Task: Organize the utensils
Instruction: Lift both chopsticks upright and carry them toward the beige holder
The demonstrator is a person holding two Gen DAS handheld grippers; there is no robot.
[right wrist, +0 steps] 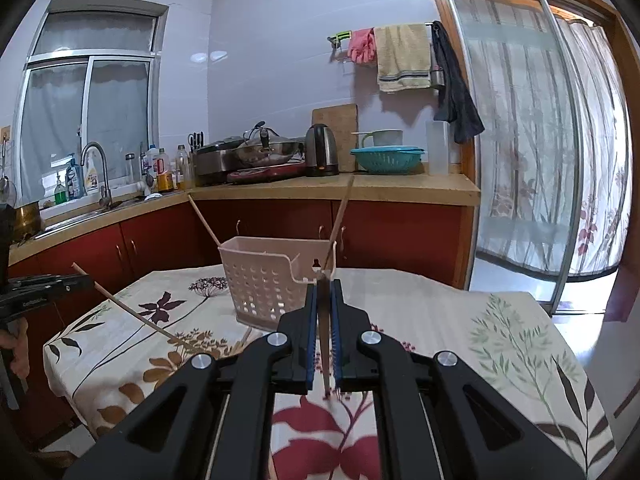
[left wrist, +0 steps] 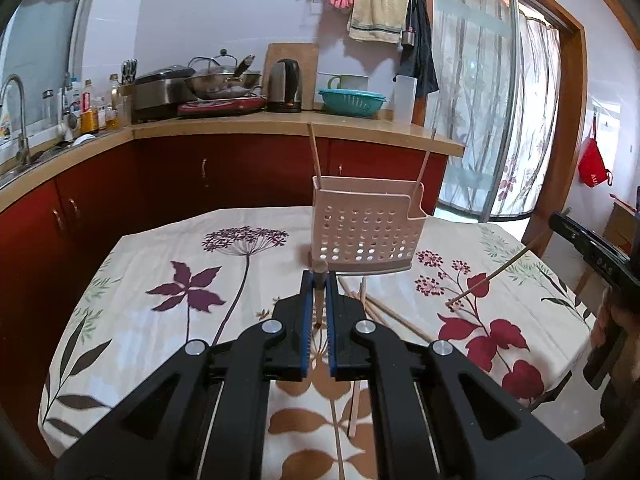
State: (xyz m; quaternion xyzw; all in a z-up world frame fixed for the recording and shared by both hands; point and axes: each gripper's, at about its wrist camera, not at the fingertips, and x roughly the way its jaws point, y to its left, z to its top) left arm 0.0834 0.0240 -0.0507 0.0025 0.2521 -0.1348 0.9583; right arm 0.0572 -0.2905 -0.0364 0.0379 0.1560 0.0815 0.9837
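A pale pink perforated utensil basket stands on the floral tablecloth, with two wooden chopsticks leaning in it. It also shows in the right wrist view. My left gripper is shut on a chopstick, held upright just in front of the basket. My right gripper is shut on another chopstick, its tip down on the cloth. In the left wrist view this chopstick slants in from the right. Several loose chopsticks lie on the table.
A kitchen counter with red cabinets runs behind the table, holding a kettle, wok and teal colander. A sink is at the left. A glass sliding door is at the right.
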